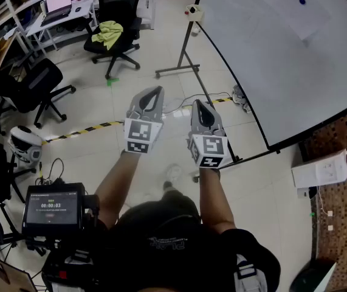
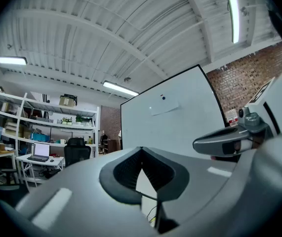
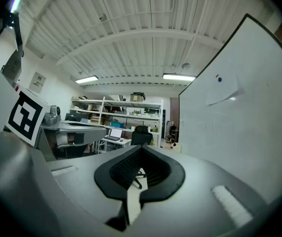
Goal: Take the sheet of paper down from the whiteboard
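A white sheet of paper hangs high on the whiteboard at the upper right of the head view, pinned by a blue magnet with a small red mark above it. The same sheet shows in the left gripper view, and the sheet shows in the right gripper view. My left gripper and right gripper are held side by side in front of me, both shut and empty, well short of the board. Both point level.
The whiteboard stands on a wheeled metal stand. Black office chairs and desks with a laptop fill the far left. A yellow-black floor tape and cables cross the tiles. A recorder screen sits at my lower left.
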{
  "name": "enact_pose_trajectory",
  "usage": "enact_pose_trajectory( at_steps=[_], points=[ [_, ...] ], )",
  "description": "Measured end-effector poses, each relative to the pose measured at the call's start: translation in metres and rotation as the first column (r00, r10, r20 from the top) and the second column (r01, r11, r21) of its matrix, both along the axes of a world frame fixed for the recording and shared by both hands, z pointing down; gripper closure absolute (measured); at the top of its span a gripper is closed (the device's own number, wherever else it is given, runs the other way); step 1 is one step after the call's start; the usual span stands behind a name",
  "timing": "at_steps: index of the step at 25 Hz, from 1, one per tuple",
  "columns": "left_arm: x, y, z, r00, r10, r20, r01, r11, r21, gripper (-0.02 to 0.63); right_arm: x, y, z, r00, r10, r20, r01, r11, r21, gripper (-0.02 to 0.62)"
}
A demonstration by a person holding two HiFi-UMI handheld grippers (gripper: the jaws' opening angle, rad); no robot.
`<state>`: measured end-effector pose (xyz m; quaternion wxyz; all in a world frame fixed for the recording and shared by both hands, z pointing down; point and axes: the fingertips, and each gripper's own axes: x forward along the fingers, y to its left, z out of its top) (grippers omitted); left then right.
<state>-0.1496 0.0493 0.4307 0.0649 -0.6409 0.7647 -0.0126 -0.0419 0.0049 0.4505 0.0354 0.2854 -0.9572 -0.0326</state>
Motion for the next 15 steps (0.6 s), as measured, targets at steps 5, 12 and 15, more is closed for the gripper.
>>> enact_pose_trajectory(
  at_steps=[5,12,15],
  points=[
    [-0.004,-0.014,0.004,1.000,0.006,0.011,-0.006,1.000,-0.006,0.604,-0.003,-0.016,0.007,1.000,0.018,0.004,-0.018,1.000,-0.025,0.581],
    [-0.034,-0.093,0.011,1.000,0.001,-0.015,-0.001,1.000,-0.025,0.604,-0.030,-0.092,0.011,1.000,0.019,0.015,-0.018,0.998,-0.054,0.581],
    [-0.037,-0.121,0.018,0.999,0.013,-0.031,-0.014,0.999,-0.035,0.604,-0.040,-0.111,0.017,1.000,0.012,0.008,-0.012,0.998,-0.056,0.581]
  ],
)
